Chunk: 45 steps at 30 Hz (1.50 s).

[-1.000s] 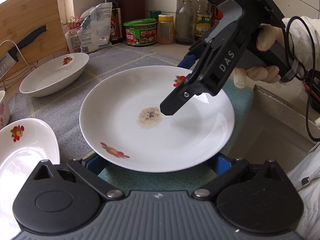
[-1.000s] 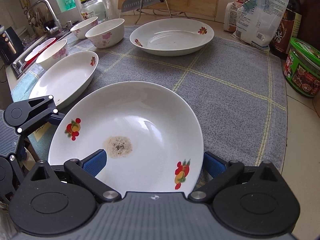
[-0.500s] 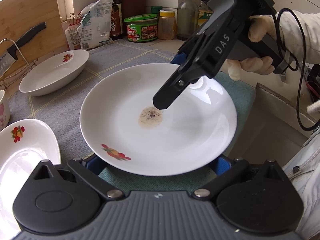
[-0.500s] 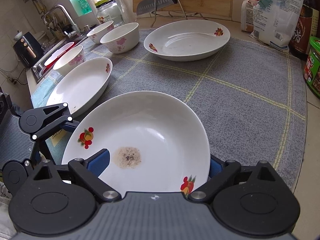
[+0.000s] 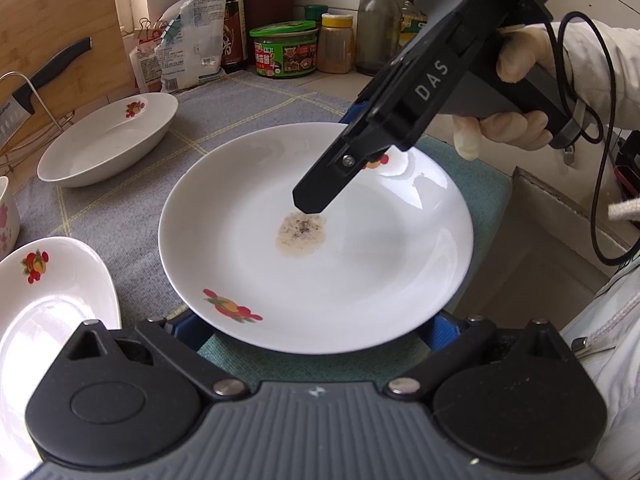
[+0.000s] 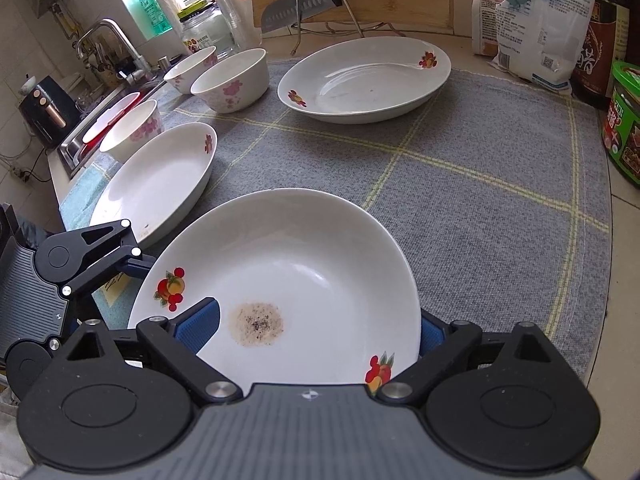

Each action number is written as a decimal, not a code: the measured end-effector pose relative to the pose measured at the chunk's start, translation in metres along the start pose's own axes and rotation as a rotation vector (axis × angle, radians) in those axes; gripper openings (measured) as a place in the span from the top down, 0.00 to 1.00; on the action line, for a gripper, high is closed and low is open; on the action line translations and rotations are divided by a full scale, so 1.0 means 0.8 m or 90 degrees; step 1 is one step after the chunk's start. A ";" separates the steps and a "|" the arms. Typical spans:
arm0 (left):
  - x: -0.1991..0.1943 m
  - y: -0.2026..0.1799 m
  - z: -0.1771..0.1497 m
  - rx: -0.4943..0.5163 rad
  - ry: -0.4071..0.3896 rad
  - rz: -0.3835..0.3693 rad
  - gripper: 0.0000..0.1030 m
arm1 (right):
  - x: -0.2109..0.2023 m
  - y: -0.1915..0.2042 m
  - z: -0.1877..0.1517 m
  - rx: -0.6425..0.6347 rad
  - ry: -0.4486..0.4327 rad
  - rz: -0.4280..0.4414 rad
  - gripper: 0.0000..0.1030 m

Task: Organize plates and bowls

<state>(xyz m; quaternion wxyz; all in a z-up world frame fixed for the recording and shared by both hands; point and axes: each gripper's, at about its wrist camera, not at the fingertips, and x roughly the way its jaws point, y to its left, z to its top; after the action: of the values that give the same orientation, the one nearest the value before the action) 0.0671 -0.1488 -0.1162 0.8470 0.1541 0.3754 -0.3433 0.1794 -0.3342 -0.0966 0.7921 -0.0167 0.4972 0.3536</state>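
White crockery counts three plates [image 6: 364, 80] and three bowls [image 6: 234, 80], the stained plate [image 6: 288, 280] between both grippers' [image 6: 318, 322] [image 5: 316, 330] wide-apart blue fingers [image 6: 198, 324].

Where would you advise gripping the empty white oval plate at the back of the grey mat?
Probably the raised rim of the white oval plate along its near long side, approached from above: it lies flat, its sloped wall is thin enough to pinch, and the grey mat there is open.

Counter [image 6: 618, 216]: grey checked mat [image 6: 460, 200] under plates, bowls.
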 end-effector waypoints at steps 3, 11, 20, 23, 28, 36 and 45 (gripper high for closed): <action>-0.003 -0.001 0.005 0.008 -0.004 0.008 0.02 | -0.005 0.001 0.002 -0.003 -0.006 -0.005 0.03; 0.000 -0.001 0.033 0.021 -0.019 0.006 0.02 | -0.025 -0.010 0.013 -0.007 -0.032 -0.022 0.03; 0.031 -0.002 0.073 0.039 -0.027 0.006 0.02 | -0.040 -0.050 0.030 0.002 -0.065 -0.043 0.03; 0.043 -0.003 0.085 0.039 -0.028 0.007 0.02 | -0.041 -0.066 0.036 0.005 -0.070 -0.048 0.03; 0.063 -0.005 0.102 0.036 -0.024 0.006 0.02 | -0.041 -0.089 0.042 0.006 -0.072 -0.055 0.03; 0.091 -0.003 0.125 0.031 -0.021 0.005 0.02 | -0.038 -0.123 0.051 0.016 -0.078 -0.066 0.03; 0.112 0.001 0.139 0.021 -0.014 0.001 0.02 | -0.032 -0.145 0.058 0.024 -0.078 -0.082 0.03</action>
<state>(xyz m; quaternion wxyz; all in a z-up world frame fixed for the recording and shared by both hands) 0.1703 -0.2477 -0.1080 0.8485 0.1648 0.3603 -0.3508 0.2762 -0.4175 -0.0904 0.8422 -0.0123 0.4524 0.2931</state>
